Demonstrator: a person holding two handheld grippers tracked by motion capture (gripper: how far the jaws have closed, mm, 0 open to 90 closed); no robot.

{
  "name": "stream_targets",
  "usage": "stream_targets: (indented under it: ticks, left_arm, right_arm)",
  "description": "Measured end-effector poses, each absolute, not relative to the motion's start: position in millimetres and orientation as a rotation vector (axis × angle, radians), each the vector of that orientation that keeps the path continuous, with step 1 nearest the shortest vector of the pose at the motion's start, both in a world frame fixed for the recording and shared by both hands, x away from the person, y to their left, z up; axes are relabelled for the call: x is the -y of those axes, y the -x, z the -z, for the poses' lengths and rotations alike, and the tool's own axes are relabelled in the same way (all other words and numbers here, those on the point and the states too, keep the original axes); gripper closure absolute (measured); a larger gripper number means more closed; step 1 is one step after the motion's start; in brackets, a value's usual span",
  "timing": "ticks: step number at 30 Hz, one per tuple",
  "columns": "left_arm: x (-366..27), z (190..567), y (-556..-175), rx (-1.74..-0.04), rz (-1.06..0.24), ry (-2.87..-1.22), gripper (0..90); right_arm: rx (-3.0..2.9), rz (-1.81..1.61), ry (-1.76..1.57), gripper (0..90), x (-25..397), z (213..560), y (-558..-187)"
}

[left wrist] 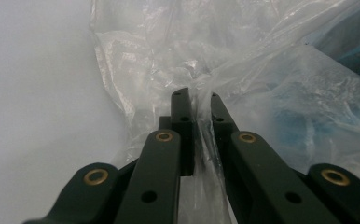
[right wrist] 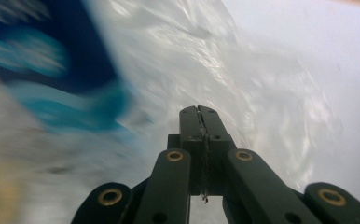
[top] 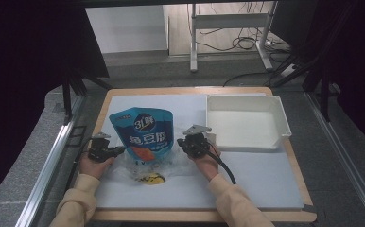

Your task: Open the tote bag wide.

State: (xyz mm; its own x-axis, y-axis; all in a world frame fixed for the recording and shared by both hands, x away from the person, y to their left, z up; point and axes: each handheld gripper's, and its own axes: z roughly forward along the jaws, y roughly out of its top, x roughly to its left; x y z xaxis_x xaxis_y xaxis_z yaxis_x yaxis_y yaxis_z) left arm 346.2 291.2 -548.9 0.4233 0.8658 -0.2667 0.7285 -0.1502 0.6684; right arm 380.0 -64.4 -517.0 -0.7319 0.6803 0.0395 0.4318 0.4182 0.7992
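High view: a blue snack pouch (top: pixel 144 132) stands upright in a clear plastic bag (top: pixel 124 171) near the front middle of a pale blue mat (top: pixel 261 175) that covers a wooden table (top: pixel 299 166). The left gripper (top: pixel 117 151) meets the bag at the pouch's lower left and the right gripper (top: pixel 182 143) meets it at the lower right, so the pouch sits between the two tools. Both forearms, in cream sleeves (top: pixel 81 198), enter from the bottom edge and angle inward; each hand is wrapped around its tool low over the mat. A yellow patch (top: pixel 151 178) shows through the plastic in front of the pouch. An empty white tray (top: pixel 279 113) sits at the far right of the mat, well apart from the bag.

Left gripper view: the two black jaws stand almost together with a gathered fold of the clear plastic bag (left wrist: pixel 262 84) pinched in the narrow slit between their tips. The film spreads up and to the right of the jaws, with the blue of the pouch (left wrist: pixel 355 51) behind it at the right edge; bare mat (left wrist: pixel 33 102) lies to the left.

Right gripper view: the jaws are pressed together, a thin edge of film caught along the seam between them. The crumpled plastic bag (right wrist: pixel 243 70) rises beyond the tips, the blurred blue pouch (right wrist: pixel 52 70) lies up and to the left, and mat (right wrist: pixel 336 56) fills the right side.
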Motion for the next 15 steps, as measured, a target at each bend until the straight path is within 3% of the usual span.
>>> stream_targets:
  ticks: [6, 15]
  left_arm:
    - [-291.4, 548.9, -346.4, -1.353, -0.227, -1.920, 85.1]
    - [-290.8, 548.4, -346.0, -1.354, -0.226, -1.920, 83.8]
  right_arm:
    - [-2.432, -1.111, -0.989, 88.6, 66.8, 536.2, -384.2]
    - [-2.416, -1.174, -0.973, 88.6, 69.1, 526.8, -380.8]
